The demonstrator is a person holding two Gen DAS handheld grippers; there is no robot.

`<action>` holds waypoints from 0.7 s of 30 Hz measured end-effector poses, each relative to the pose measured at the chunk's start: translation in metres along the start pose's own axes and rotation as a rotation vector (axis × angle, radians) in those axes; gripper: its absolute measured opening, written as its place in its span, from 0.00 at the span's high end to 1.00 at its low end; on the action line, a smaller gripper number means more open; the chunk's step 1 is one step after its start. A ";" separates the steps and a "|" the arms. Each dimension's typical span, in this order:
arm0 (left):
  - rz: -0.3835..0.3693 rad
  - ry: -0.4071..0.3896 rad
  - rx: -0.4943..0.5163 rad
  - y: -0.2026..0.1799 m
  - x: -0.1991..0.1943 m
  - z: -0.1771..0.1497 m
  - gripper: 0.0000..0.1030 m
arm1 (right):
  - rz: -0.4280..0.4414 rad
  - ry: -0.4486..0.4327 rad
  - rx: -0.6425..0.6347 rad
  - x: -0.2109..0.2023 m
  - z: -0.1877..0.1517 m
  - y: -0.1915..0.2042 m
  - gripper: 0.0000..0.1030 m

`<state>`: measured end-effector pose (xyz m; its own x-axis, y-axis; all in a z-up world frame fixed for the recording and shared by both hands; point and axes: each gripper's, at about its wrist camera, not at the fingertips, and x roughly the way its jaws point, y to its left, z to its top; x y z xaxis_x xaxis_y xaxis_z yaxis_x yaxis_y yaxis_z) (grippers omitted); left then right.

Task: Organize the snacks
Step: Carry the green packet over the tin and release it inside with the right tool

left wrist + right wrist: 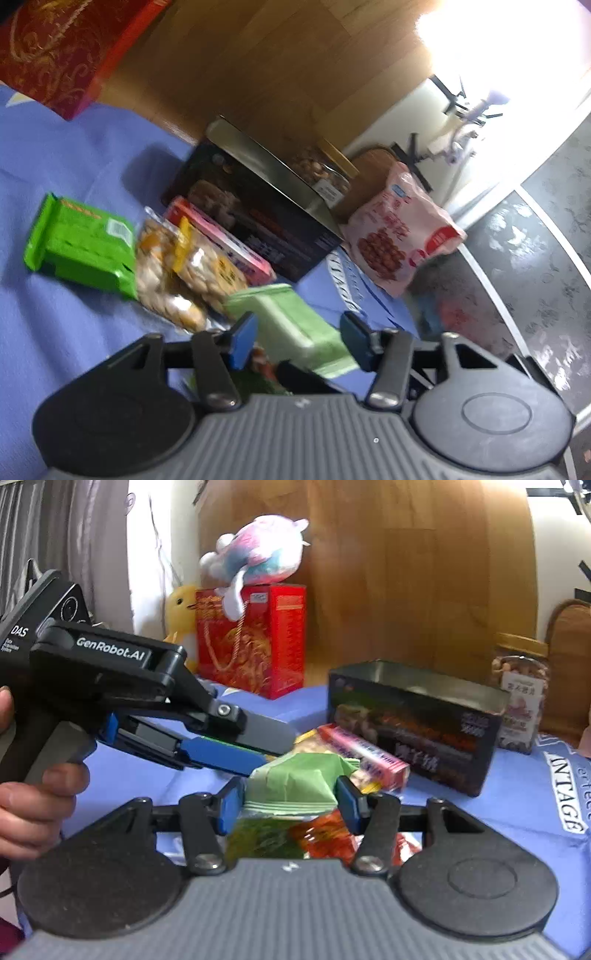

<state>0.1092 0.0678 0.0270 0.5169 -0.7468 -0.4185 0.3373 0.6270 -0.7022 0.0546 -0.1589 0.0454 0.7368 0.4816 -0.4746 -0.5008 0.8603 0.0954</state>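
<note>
A pale green snack packet (295, 325) (295, 779) hangs over the blue cloth. My right gripper (290, 805) is shut on it, a blue pad pressed to each side. My left gripper (299, 339) flanks the same packet, its pads touching both edges. In the right wrist view the left gripper (266, 755) reaches in from the left to the packet's corner, held by a person's hand (33, 794). Under the packet lies an orange and green bag (295, 834). An open black tin box (258, 221) (413, 723) stands behind.
A bright green packet (81, 243), clear bags of nuts (173, 269) and a pink box (225, 240) lie before the tin. A pink bag (395, 240) and a nut jar (521, 701) stand beside it. A red gift bag (251, 638) with plush toys (258, 554) is at the back. The cloth's edge (388, 306) drops to dark floor.
</note>
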 end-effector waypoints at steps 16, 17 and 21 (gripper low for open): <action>-0.078 0.054 0.057 -0.036 0.058 0.047 0.55 | -0.085 -0.157 -0.005 0.004 0.035 -0.040 0.45; -0.072 0.049 0.072 -0.039 0.063 0.055 0.55 | -0.094 -0.164 0.002 0.007 0.040 -0.046 0.45; -0.025 0.029 0.127 -0.050 0.088 0.085 0.55 | -0.103 -0.173 0.066 0.030 0.061 -0.074 0.45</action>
<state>0.2048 -0.0098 0.0743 0.4848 -0.7672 -0.4199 0.4473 0.6300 -0.6348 0.1412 -0.1979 0.0774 0.8521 0.4075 -0.3283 -0.3925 0.9126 0.1141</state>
